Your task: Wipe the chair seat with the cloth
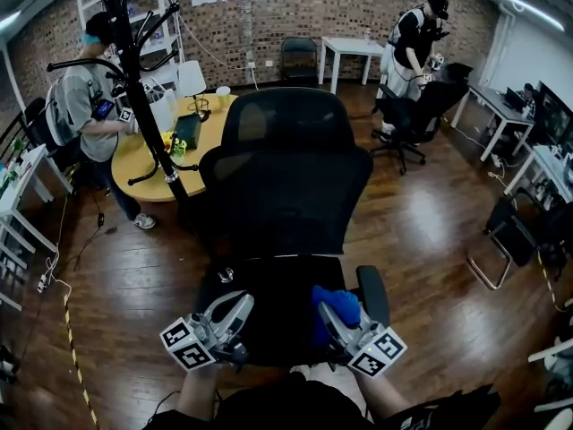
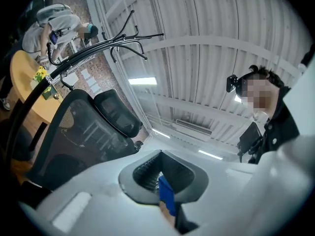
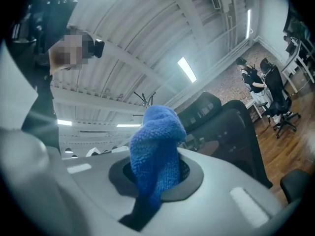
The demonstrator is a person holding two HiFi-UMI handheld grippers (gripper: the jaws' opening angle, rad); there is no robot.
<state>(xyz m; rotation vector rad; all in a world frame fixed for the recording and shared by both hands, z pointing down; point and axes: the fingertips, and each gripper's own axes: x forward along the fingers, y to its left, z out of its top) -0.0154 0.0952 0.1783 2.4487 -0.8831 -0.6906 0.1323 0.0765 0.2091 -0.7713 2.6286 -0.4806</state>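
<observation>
Right claw (image 1: 328, 319) clamped on blue cloth (image 1: 340, 305), over chair seat (image 1: 279, 307). Left claw (image 1: 240, 305) closed, unidentifiable blue sliver between jaws. Risk: bunched cloth drags free mid-wipe; chair may shift under push.

Left gripper (image 1: 242, 301), right gripper (image 1: 326, 313) — silver-grey shells, black-and-white marker cubes, black clothing

cloth (image 3: 155, 151) blue; chair (image 1: 285, 195) blk mesh; floor (image 1: 430, 258) dk brown wood; table (image 1: 134, 155) yellow
</observation>
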